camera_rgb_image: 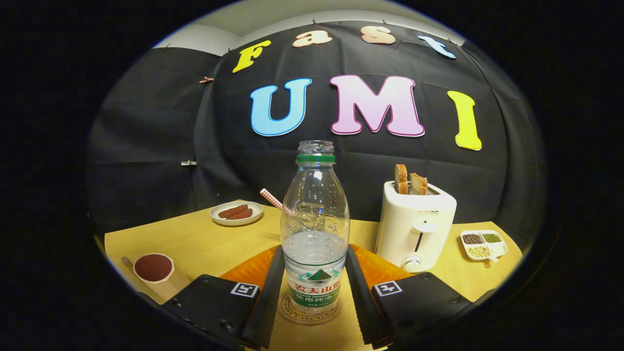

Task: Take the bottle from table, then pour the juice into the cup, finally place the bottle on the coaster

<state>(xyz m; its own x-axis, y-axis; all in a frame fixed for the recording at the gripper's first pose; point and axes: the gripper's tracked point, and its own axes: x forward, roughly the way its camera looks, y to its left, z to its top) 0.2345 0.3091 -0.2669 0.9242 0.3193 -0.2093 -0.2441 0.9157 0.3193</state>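
A clear plastic bottle [315,224] with a green neck ring and no cap stands upright between my fingers, about half full of clear liquid. Its base rests on a round coaster [317,319] with lettering around its rim. My gripper [316,248] is shut on the bottle, with one finger touching each side at label height. A paper cup [152,268] with dark red contents stands to the left, beside my left finger. A red-and-white checked straw [271,198] pokes out from behind the bottle.
An orange mat [378,267] lies on the wooden table [204,243] behind the bottle. A white toaster [414,224] holding two bread slices stands to the right. Beyond it sits a small divided dish [483,243] of seeds. A plate [236,213] of sausages sits far left.
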